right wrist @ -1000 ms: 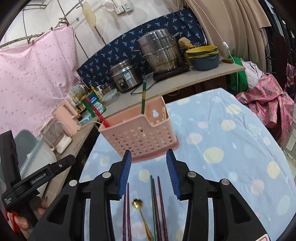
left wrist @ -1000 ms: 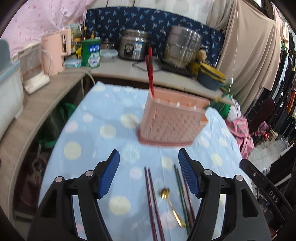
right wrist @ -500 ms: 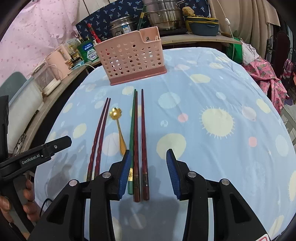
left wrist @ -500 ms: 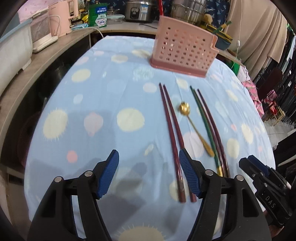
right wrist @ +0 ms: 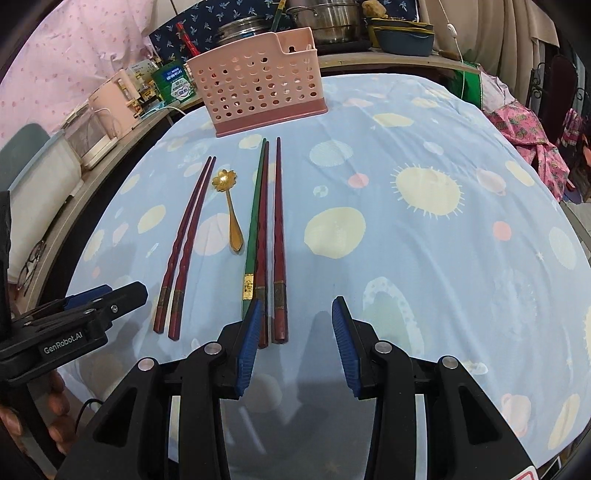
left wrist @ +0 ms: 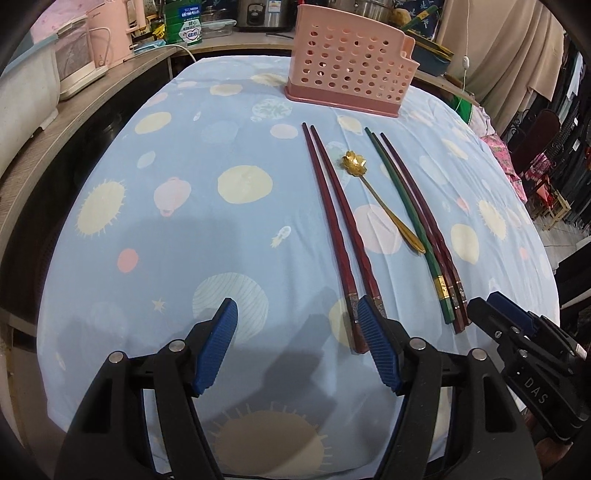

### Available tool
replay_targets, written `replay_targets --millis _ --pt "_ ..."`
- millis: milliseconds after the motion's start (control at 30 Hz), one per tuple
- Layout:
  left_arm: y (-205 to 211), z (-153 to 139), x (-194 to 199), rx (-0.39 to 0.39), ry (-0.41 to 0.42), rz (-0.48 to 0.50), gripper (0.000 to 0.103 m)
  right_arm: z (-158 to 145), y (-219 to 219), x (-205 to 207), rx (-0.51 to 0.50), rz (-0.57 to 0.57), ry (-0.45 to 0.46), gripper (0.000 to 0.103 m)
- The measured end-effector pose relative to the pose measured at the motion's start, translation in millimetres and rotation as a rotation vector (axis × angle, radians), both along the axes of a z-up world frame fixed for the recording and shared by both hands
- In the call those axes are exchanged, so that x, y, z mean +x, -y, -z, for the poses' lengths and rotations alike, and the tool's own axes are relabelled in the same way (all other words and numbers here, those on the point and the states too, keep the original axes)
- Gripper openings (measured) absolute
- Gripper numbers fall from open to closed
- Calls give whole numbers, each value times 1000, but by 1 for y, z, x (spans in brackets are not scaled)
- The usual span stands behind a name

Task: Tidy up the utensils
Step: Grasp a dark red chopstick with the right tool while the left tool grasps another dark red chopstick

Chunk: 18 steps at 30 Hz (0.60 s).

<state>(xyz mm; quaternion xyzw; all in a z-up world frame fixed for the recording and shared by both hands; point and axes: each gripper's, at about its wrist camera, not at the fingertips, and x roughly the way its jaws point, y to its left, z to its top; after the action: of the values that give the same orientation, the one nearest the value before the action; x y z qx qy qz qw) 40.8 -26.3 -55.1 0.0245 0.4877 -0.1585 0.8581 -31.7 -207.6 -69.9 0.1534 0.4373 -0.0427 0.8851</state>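
Observation:
A pink perforated utensil basket [left wrist: 349, 74] [right wrist: 258, 94] stands at the far side of the table, with a red and a green chopstick upright in it. On the blue cloth lie a pair of dark red chopsticks [left wrist: 338, 225] [right wrist: 186, 236], a gold flower-bowl spoon [left wrist: 384, 203] [right wrist: 231, 210], and a group of one green and two dark red chopsticks [left wrist: 417, 221] [right wrist: 264, 229]. My left gripper [left wrist: 295, 332] is open and empty above the near ends of the red pair. My right gripper [right wrist: 295, 328] is open and empty just right of the group's near ends.
The round table wears a blue cloth with pale dots [right wrist: 424, 221]. A wooden counter [left wrist: 74, 96] curves along the left and back, carrying a pink kettle [left wrist: 107, 33], a green tin, a rice cooker and steel pots [right wrist: 325, 18]. Clothes hang at the right.
Both grippers have pulled back toward the table's near edge and tilted down; the basket, close in front a second ago, now stands far off and the utensils lie full length in view.

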Motion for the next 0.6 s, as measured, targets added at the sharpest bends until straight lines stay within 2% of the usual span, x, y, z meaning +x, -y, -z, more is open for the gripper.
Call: replay_targets --millis 300,600 --pt "7 4 -1 16 7 21 64 7 -4 1 -17 -11 -16 24" --pt "11 12 1 37 -2 25 64 9 -5 3 -23 -18 -22 23"
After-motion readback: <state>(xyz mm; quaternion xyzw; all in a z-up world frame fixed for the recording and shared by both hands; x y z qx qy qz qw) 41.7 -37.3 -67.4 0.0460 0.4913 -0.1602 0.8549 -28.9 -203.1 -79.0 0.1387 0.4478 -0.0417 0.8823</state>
